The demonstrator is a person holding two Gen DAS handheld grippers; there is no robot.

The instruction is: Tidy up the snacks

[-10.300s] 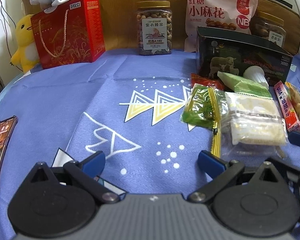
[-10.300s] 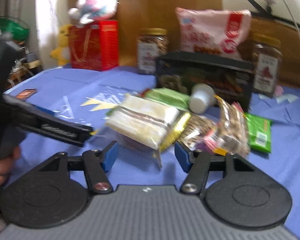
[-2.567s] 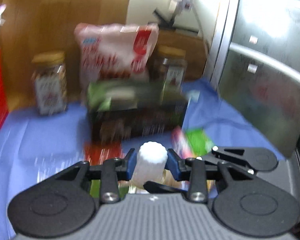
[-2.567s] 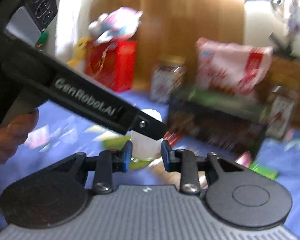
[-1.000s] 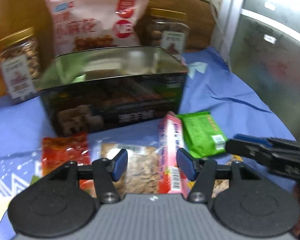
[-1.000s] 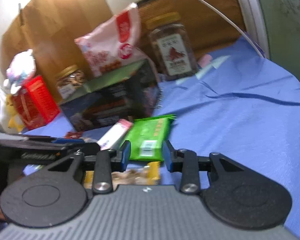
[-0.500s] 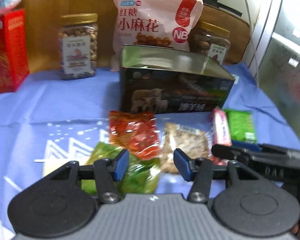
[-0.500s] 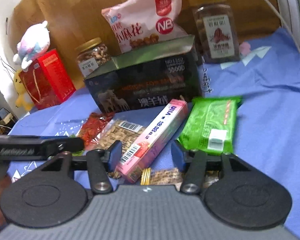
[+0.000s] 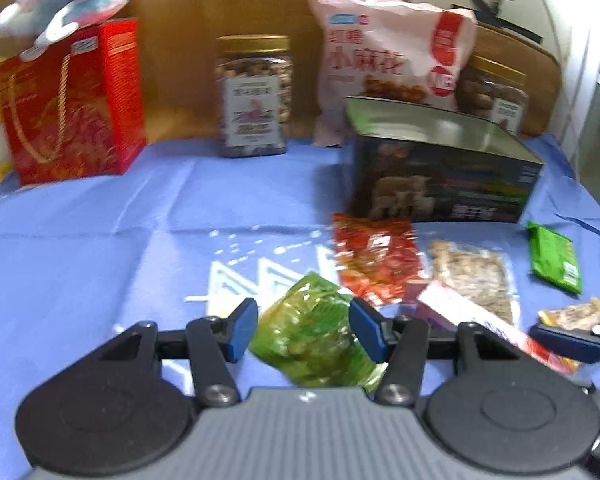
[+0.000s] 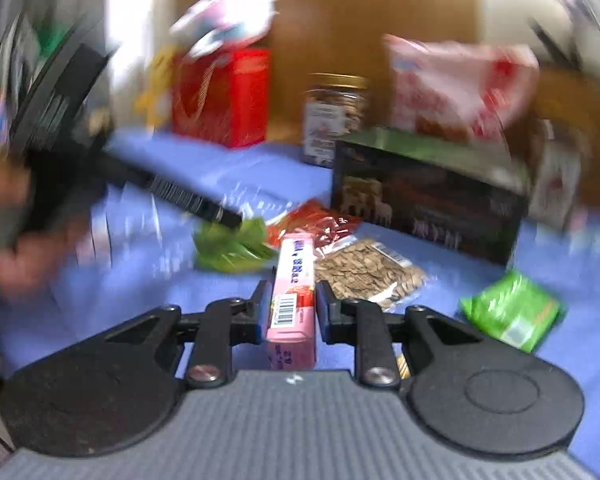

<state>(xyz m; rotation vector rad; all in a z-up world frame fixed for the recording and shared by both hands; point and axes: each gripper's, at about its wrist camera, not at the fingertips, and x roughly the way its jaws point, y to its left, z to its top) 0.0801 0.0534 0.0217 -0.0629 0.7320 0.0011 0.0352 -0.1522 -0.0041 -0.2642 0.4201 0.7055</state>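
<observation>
My left gripper (image 9: pixel 303 330) is open, its blue pads either side of a crinkly green snack bag (image 9: pixel 320 340) lying on the blue cloth, apart from it. My right gripper (image 10: pixel 293 314) is shut on a long pink snack box (image 10: pixel 294 292); the box also shows in the left wrist view (image 9: pixel 480 320). The open dark tin box (image 9: pixel 440 176) stands behind the loose snacks. In front of it lie a red packet (image 9: pixel 376 258), a clear bag of seeds (image 9: pixel 472 276) and a green packet (image 9: pixel 554 258).
Along the wooden back wall stand a red gift bag (image 9: pixel 72 100) with a plush toy on top, a nut jar (image 9: pixel 254 96), a big pink snack bag (image 9: pixel 388 56) and a second jar (image 9: pixel 496 96). A small nut bar (image 9: pixel 572 314) lies at the right.
My right gripper has closed on the pink box, which lay loose between its fingers before. My left gripper has swung left and now straddles the green bag. The right view is blurred by motion.
</observation>
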